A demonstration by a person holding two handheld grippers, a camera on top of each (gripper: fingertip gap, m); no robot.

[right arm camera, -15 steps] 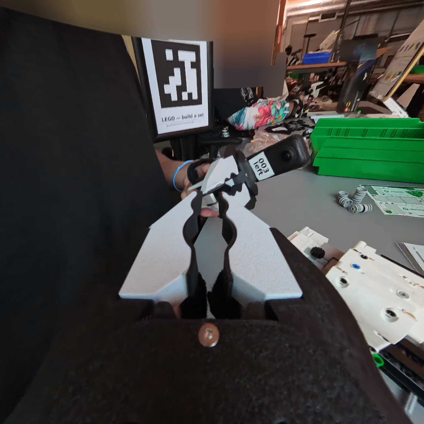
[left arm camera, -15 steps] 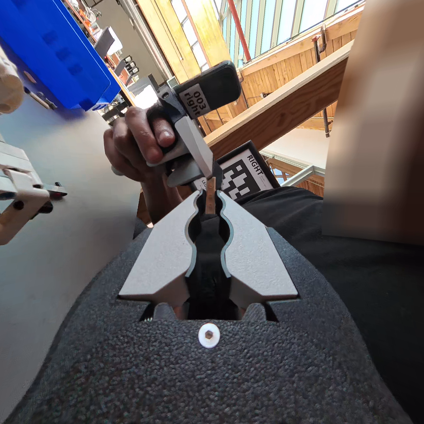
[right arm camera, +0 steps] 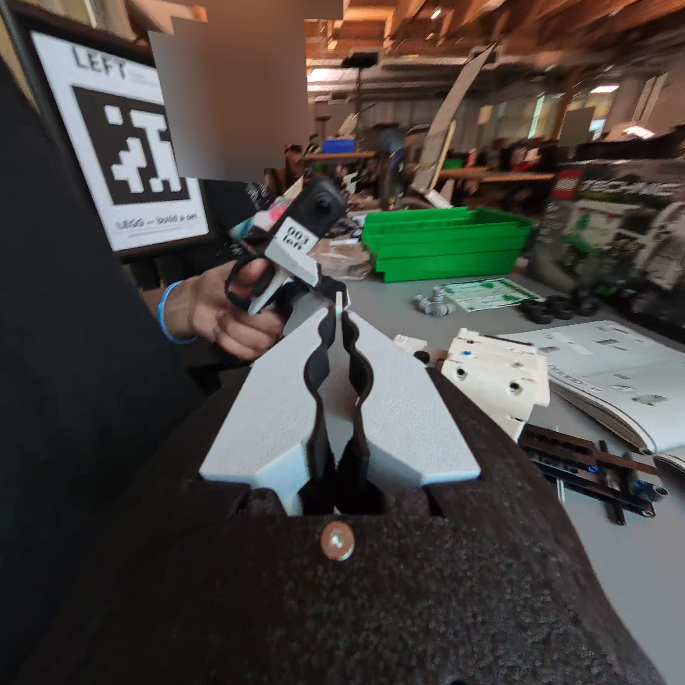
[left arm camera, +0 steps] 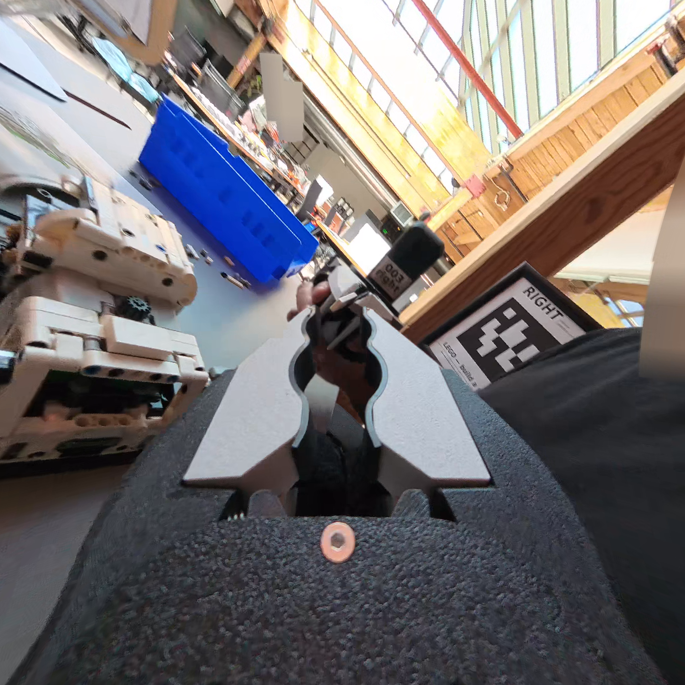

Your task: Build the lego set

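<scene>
Right gripper (right arm camera: 338,315) clenched on one thin flat white piece (right arm camera: 338,308) at its tips, left gripper (left arm camera: 338,318) released, jaws apart, one blocky cream studded lego model (left arm camera: 100,326) left of it, stacked green bins (right arm camera: 444,244) beyond.

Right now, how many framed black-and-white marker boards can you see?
2. One framed black-and-white marker board sits at the right in the left wrist view; the other at upper left in the right wrist view, partly covered. Others may be out of frame.
</scene>
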